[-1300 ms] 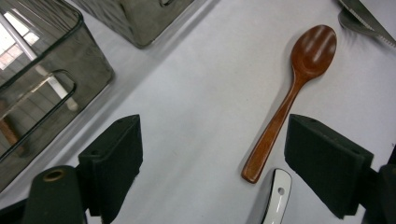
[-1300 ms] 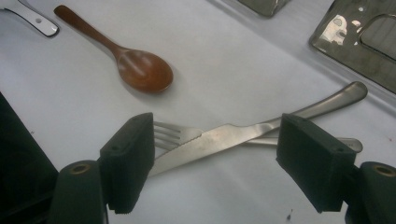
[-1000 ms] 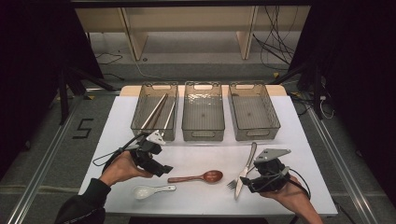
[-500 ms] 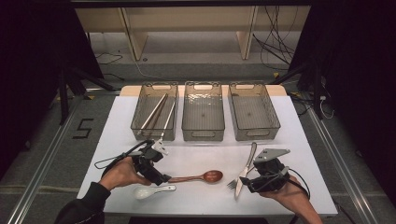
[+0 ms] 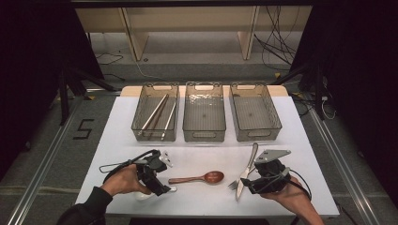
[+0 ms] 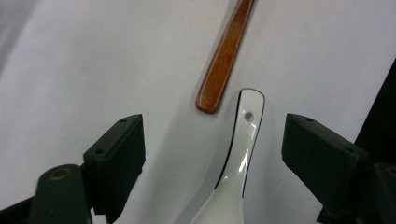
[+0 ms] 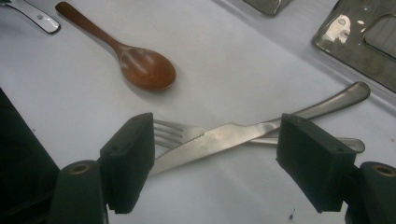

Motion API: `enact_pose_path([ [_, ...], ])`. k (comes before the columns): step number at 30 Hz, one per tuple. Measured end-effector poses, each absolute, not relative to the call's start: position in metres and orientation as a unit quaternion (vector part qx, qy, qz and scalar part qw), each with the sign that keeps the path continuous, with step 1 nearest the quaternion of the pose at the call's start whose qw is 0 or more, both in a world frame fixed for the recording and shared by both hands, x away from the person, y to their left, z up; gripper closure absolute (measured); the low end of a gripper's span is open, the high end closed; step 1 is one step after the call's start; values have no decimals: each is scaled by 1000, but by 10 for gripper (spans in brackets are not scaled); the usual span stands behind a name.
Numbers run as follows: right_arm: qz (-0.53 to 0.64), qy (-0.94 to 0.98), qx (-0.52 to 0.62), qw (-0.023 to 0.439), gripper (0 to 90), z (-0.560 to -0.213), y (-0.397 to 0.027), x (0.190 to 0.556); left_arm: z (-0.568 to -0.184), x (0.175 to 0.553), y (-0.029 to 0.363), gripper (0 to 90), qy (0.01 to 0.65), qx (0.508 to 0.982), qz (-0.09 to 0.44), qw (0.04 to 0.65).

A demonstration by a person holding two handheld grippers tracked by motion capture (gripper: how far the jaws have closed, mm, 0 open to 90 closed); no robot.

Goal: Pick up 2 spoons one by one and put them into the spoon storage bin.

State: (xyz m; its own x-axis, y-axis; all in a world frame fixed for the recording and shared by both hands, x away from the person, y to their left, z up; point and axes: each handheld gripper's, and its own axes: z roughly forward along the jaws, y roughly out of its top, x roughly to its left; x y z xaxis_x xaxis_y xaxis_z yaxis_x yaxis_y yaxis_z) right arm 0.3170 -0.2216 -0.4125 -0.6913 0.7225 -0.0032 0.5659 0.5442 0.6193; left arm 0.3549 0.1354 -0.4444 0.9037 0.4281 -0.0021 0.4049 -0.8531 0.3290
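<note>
Left tool, jaws wide and just narrowing, straddles the white spoon at lower centre on the tabletop; risk: closing may nudge the touching wooden spoon.

I count three clear bins on the bench. Two spoons: one wooden, one white ceramic. One knife, one fork. Three long utensils in the left bin.
</note>
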Motion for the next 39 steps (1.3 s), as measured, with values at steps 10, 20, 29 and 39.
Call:
enact_pose_path([
  [10, 300, 869, 370, 130, 287, -413, -222, 317, -454, 348, 132, 385, 191, 972, 21, 134],
  [20, 300, 870, 370, 131, 287, -412, -221, 317, -456, 347, 131, 569, 173, 977, 10, 125],
  [29, 300, 870, 370, 130, 288, -413, -221, 317, -461, 346, 131, 687, 160, 982, 16, 103],
  [39, 300, 869, 370, 131, 287, -412, -221, 317, -460, 342, 129, 748, 147, 983, 16, 106],
])
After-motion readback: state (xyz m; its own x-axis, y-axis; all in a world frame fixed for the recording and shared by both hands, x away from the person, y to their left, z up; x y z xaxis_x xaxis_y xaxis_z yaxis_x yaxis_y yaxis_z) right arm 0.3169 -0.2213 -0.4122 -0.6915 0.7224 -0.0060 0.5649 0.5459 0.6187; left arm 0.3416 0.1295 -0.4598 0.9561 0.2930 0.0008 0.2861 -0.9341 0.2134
